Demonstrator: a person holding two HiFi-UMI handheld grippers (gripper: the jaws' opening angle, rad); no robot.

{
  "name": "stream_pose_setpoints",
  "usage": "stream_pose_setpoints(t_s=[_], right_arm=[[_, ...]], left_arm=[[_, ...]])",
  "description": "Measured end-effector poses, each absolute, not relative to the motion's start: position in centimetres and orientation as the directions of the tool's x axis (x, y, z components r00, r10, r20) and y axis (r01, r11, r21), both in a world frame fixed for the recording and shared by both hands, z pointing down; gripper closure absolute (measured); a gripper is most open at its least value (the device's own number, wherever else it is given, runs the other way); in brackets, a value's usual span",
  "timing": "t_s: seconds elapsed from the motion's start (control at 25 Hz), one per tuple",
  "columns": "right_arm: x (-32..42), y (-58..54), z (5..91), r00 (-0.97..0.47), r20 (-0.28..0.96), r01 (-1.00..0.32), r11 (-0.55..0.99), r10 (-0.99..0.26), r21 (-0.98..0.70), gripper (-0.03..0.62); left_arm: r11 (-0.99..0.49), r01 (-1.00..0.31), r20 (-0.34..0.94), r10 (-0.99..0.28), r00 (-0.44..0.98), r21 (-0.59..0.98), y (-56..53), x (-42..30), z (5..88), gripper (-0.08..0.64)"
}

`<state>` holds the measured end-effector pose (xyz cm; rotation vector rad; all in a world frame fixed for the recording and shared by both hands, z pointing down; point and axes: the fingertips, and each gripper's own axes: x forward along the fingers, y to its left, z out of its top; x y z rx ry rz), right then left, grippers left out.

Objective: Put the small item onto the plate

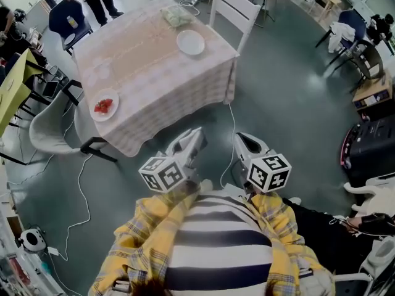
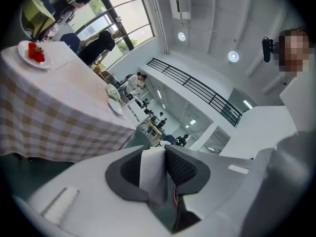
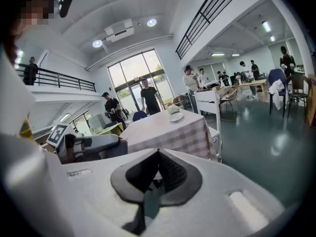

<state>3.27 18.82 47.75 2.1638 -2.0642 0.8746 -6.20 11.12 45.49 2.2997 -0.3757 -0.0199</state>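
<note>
striped shirt point(image 1: 216, 239) nearest. small white item point(image 2: 152, 174) is gripped in left tongs point(image 1: 196, 135); right tongs point(image 1: 241, 139) are pressed together, empty. carrying is judged underway; empty plate point(image 1: 190, 42) on the far tabletop point(image 1: 148, 60) must be reached.

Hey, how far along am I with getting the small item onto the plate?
Done: the left hand-held gripper looks closed on a small white item. In hand: it is held short of the checked table. Left: set it on the empty white plate or the plate with red food; I can't tell which.
</note>
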Motion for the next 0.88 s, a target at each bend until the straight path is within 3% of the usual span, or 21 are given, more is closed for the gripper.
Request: stream_pose_setpoints(t_s=[0.48,0.88], right_arm=[[6.8,12.2,46.0,-0.065,0.358,-0.943,-0.060,-0.931,-0.326,0.595],[9.2,4.5,46.1,-0.110,0.390,-0.948,-0.021,-0.914,-0.316,0.595]], left_arm=[[-0.658,-0.321,0.105,-0.345,0.932,0.682,5.8,-4.5,44.9,0.468],[-0.634,-0.310,0.110,-0.336,0.936,0.708,-0.2,-0.2,45.7,0.468]])
